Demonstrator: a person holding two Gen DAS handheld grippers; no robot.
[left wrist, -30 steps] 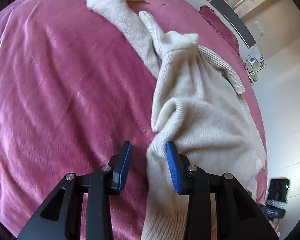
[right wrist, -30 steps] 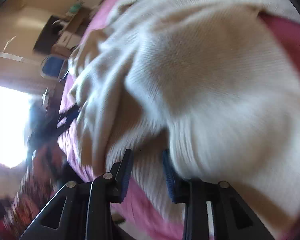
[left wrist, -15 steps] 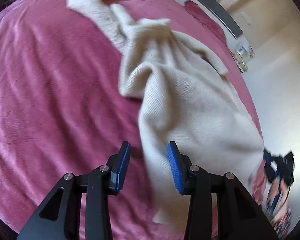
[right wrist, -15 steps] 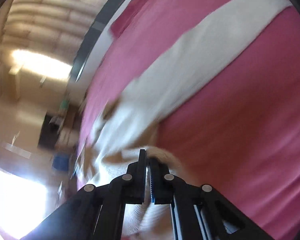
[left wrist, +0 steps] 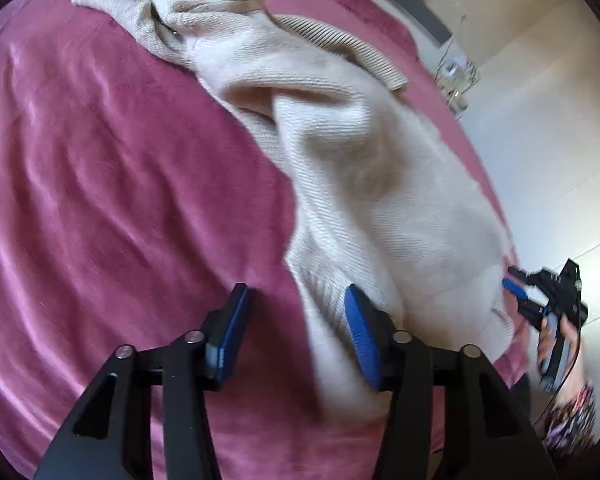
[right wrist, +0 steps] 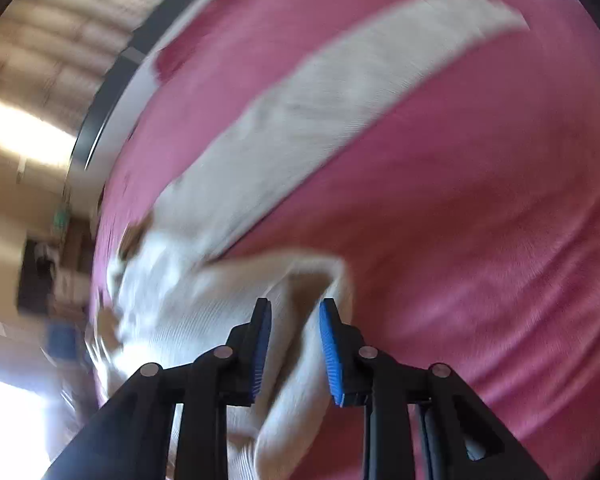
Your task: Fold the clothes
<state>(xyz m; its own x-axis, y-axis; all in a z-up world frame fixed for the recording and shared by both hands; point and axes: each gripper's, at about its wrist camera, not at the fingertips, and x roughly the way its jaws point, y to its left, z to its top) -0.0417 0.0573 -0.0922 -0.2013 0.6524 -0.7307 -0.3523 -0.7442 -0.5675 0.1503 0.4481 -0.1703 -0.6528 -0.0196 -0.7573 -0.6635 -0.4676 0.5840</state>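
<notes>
A cream sweater [left wrist: 364,168] lay crumpled on the pink blanket [left wrist: 100,184]. The left gripper [left wrist: 296,328] was opening, with the sweater's edge between its jaws but not squeezed. The right gripper [right wrist: 294,336] was opening too, with a loose fold between its jaws.

The right gripper [right wrist: 294,344] hangs over a cream knit sweater [right wrist: 204,312] lying on a pink bedspread [right wrist: 480,240]. Its jaws are opening, with a raised fold of the knit between the blue pads [right wrist: 329,356]. One long sleeve [right wrist: 360,92] stretches away toward the upper right. The picture is blurred.
</notes>
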